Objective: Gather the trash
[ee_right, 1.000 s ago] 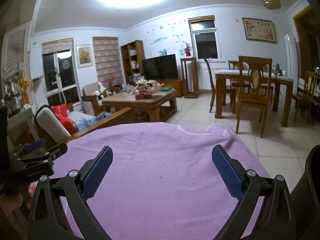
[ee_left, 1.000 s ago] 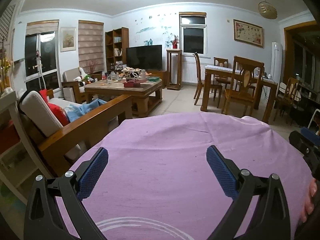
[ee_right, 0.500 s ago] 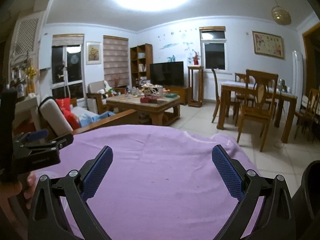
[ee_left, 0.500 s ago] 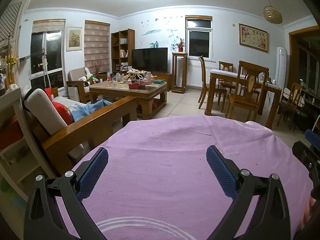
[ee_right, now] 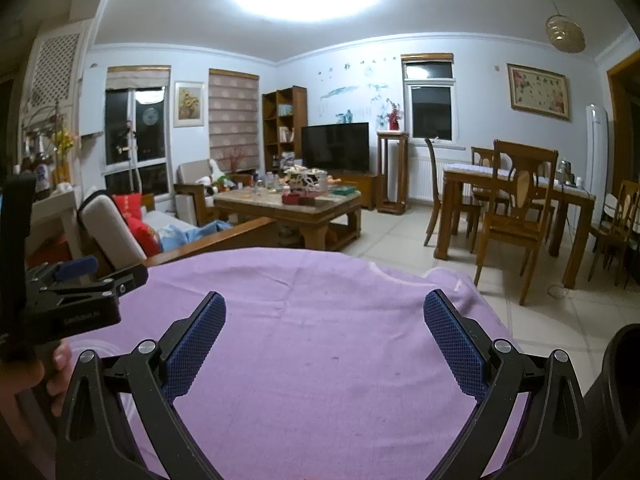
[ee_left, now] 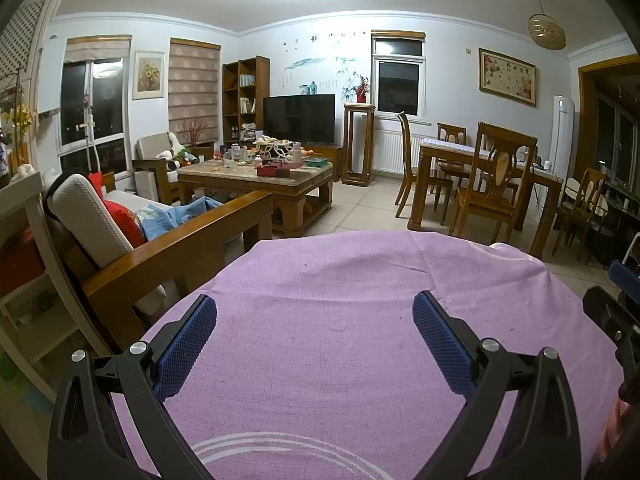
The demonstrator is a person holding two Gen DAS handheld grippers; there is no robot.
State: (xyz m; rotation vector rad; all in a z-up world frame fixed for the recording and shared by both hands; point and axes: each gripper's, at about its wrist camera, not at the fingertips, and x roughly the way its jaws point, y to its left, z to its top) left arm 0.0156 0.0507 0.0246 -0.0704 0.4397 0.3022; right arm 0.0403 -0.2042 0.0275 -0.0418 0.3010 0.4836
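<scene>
We hold our left gripper (ee_left: 314, 320) and our right gripper (ee_right: 324, 320) side by side above a round table draped in a plain lilac cloth (ee_left: 340, 344), both with blue-padded fingers spread wide and nothing between them. No trash shows on the cloth; the only clutter we see lies well apart on the low wooden coffee table (ee_left: 256, 174), too small to tell. A wooden-armed sofa (ee_left: 176, 248) stands beside the cloth on the left.

Both wrist views look across a purple cloth (ee_left: 320, 320) roomward.
</scene>
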